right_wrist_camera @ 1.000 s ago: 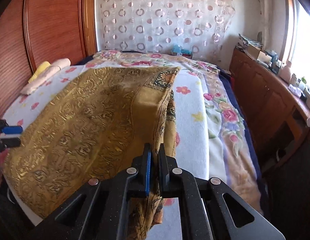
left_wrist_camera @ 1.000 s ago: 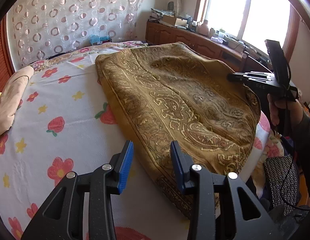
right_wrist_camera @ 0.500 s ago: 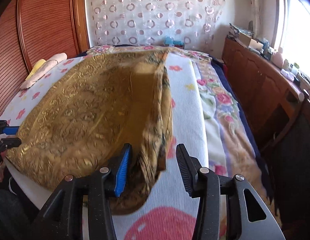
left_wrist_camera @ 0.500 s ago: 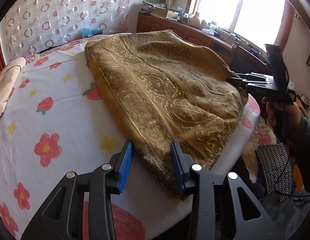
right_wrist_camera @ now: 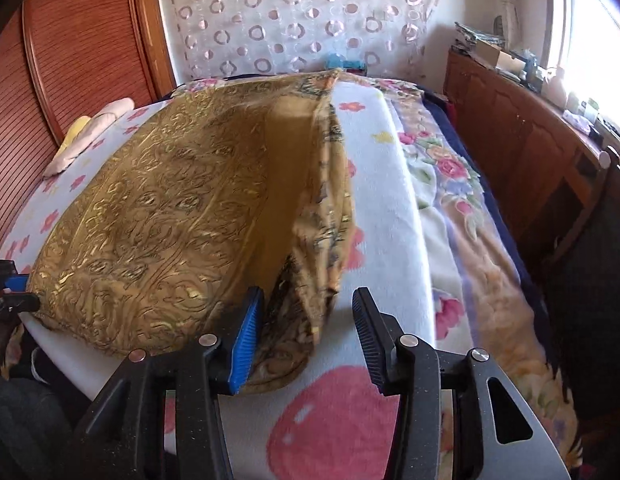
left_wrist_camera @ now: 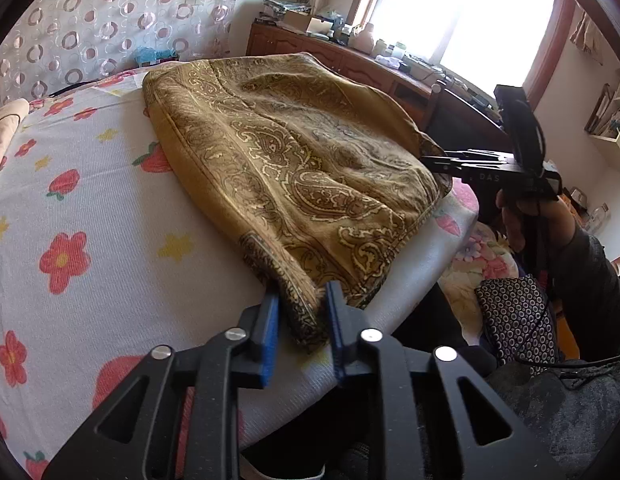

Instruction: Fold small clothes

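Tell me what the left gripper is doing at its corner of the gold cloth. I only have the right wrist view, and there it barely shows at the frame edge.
Observer: The left gripper has one finger on each side of the near corner of the gold cloth, at the edge of the bed.
Operator: Report whether it's clamped.
Observer: I cannot tell. The blue pads sit close against the bunched corner.
Operator: Describe the cloth's edge on that side.
Observer: A patterned border runs from that corner back toward the curtain, lying flat on the sheet.
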Demonstrator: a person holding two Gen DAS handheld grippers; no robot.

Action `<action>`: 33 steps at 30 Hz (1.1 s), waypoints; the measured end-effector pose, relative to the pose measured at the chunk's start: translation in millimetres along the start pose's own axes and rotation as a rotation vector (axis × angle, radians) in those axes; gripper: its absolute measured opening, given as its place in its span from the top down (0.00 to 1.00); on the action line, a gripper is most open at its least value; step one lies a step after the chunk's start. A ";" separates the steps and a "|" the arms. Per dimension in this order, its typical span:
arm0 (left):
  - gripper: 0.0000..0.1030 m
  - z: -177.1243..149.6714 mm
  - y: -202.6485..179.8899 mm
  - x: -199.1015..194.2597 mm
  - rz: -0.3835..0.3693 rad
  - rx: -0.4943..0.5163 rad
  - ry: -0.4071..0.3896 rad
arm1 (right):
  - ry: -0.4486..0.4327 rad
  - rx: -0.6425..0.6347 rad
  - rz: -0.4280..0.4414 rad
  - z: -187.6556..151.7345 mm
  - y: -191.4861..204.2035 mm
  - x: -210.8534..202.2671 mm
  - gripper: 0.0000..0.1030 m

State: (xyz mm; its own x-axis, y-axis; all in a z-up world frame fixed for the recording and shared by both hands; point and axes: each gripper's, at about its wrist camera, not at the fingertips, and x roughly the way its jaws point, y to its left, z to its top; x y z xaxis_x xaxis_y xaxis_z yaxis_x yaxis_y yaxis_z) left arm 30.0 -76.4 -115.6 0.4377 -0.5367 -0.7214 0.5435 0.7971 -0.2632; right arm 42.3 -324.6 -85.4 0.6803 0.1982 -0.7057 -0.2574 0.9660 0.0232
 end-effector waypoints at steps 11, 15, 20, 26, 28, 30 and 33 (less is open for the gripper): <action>0.95 20.8 1.9 -30.4 -0.046 -0.031 -0.138 | -0.015 -0.042 0.128 -1.9 2.2 -3.9 0.92; 0.95 40.5 -1.9 -47.7 -0.012 -0.018 -0.207 | -0.081 0.008 0.171 4.8 -8.0 -22.0 0.93; 0.95 73.1 3.5 -61.8 0.027 -0.006 -0.278 | -0.174 0.055 0.229 28.7 -19.1 -47.0 0.93; 0.95 128.7 40.5 -52.0 0.085 -0.016 -0.309 | -0.262 0.055 0.223 94.6 -22.9 -44.1 0.93; 0.95 146.6 56.8 -43.0 0.125 -0.011 -0.305 | -0.266 0.049 0.198 118.4 -23.4 -29.9 0.93; 0.95 161.4 74.5 -31.7 0.151 -0.021 -0.294 | -0.249 0.053 0.173 139.3 -26.0 -9.4 0.93; 0.95 181.7 104.1 -11.6 0.181 -0.044 -0.273 | -0.208 0.071 0.147 159.3 -29.5 22.8 0.93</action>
State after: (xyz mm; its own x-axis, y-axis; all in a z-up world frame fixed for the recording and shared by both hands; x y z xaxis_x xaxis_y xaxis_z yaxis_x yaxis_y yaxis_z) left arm 211.6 -37.5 -18.3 0.7033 -0.4351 -0.5622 0.4105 0.8942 -0.1784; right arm 174.7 -322.1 10.7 0.7677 0.3598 -0.5303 -0.3197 0.9322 0.1697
